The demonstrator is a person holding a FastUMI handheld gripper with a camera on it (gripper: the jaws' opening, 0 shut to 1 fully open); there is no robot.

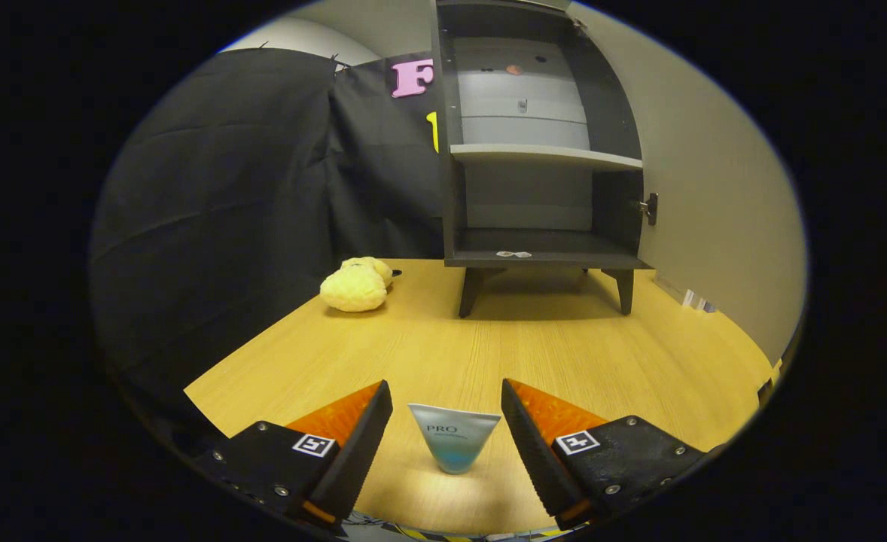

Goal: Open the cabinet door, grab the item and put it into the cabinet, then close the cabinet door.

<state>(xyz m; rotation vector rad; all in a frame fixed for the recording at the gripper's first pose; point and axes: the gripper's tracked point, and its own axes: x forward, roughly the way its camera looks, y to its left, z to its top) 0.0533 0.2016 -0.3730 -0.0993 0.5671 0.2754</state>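
- Wood-grain tabletop (602, 354), pale yellow-brown, runs from under my tool out to the cabinet.
- My gripper (447, 421) is spread wide, grasping nothing; both fingers (357, 444) stand apart from what sits between them.
- Between the fingers, touching neither: a small tube (453, 436), pale grey fading to blue-green toward its narrow end, which points back toward me. It appears to lie on the table with its broad flat end away from me. Dark lettering on it.
- Beyond the fingers, a long bare stretch of table.
- Farther out, left of centre: a yellow plush toy (355, 287), lumpy, in two rounded parts, resting on the table near the black cloth wall (248, 196). It is well apart from the tube and just left of the cabinet's legs.
- Far end of the table: dark grey cabinet (541, 150) on short tapered legs. Its front is open and I see straight in.
- Inside: a pale shelf (545, 156) across the middle, and a bottom compartment with a small light scrap on its floor near the front edge.
- Cabinet door (707, 203), pale, swung out to the right, with a dark fitting (650, 208) where it meets the cabinet's side.
- Small light bits on the table at the door's foot; too small to tell.
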